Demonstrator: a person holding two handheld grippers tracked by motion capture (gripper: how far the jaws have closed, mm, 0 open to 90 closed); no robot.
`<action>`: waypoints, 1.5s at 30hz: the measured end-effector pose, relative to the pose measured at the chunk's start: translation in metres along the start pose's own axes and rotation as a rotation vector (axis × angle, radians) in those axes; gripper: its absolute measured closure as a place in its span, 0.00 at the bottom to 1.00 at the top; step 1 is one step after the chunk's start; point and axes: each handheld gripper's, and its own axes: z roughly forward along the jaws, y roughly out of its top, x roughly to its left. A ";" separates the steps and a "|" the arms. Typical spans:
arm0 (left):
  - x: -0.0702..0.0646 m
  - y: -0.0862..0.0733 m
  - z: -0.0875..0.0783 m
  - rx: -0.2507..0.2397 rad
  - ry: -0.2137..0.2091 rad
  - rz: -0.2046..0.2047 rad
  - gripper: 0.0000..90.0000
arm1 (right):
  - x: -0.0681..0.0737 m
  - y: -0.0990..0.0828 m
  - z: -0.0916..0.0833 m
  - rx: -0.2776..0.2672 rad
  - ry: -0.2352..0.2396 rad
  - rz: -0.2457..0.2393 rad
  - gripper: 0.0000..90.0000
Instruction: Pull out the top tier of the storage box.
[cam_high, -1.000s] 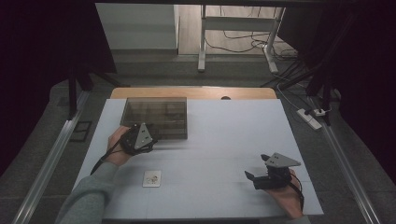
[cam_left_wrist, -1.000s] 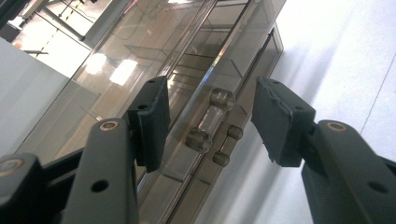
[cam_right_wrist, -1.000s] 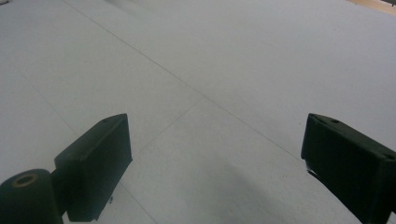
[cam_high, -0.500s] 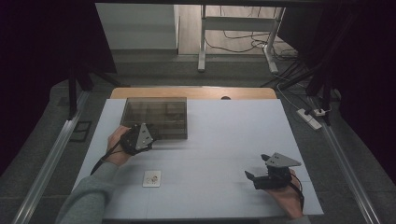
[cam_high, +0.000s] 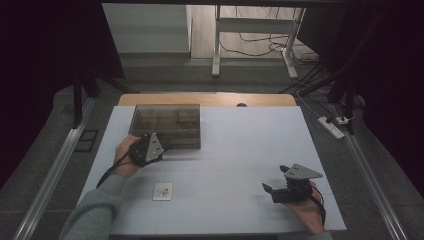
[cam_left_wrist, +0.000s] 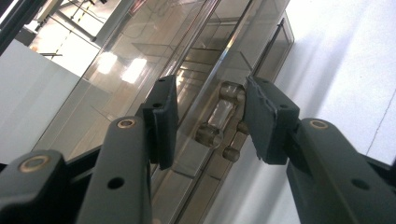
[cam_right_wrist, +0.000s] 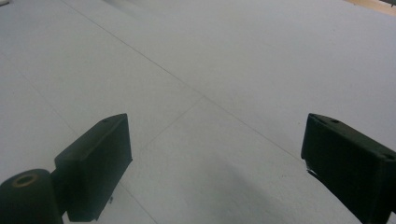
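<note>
White table (cam_high: 240, 150) fills the scene, and on its far left part sits a smoky clear compartment box (cam_high: 167, 125), lid down, dividers visible through the plastic. Nearer the person, a small white card-like piece (cam_high: 162, 191) lies flat on the table, well apart from the box; what it is, too small to tell.

Left gripper (cam_high: 159, 146) is right at the box's near edge. In the left gripper view its fingers (cam_left_wrist: 163, 119) are spread, one on each side of the clear latch (cam_left_wrist: 219, 119) on the box front, neither pad pressing it as far as I can see, so no grip yet. The box fills the background there, lid seam running up between the fingers.

Right gripper (cam_high: 272, 191) hovers off at the near right of the table, well apart from the box, and in the right gripper view its fingers (cam_right_wrist: 95, 163) gape wide over bare table, holding nothing.

My read: this is the very start of opening the box. Approach and lining up on the latch look done; closing on the latch, releasing it and lifting the lid are all left, and the right hand looks like it's on standby
</note>
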 end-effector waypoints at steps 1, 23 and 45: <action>0.000 0.000 0.000 -0.001 0.000 0.003 0.62 | 0.000 0.000 0.000 -0.001 0.000 -0.001 0.09; -0.006 0.001 -0.005 0.000 0.004 0.023 0.64 | 0.000 0.000 -0.001 0.001 -0.003 -0.003 0.09; -0.009 0.001 -0.009 -0.002 -0.005 0.048 0.65 | 0.000 0.000 -0.001 -0.001 -0.007 -0.003 0.09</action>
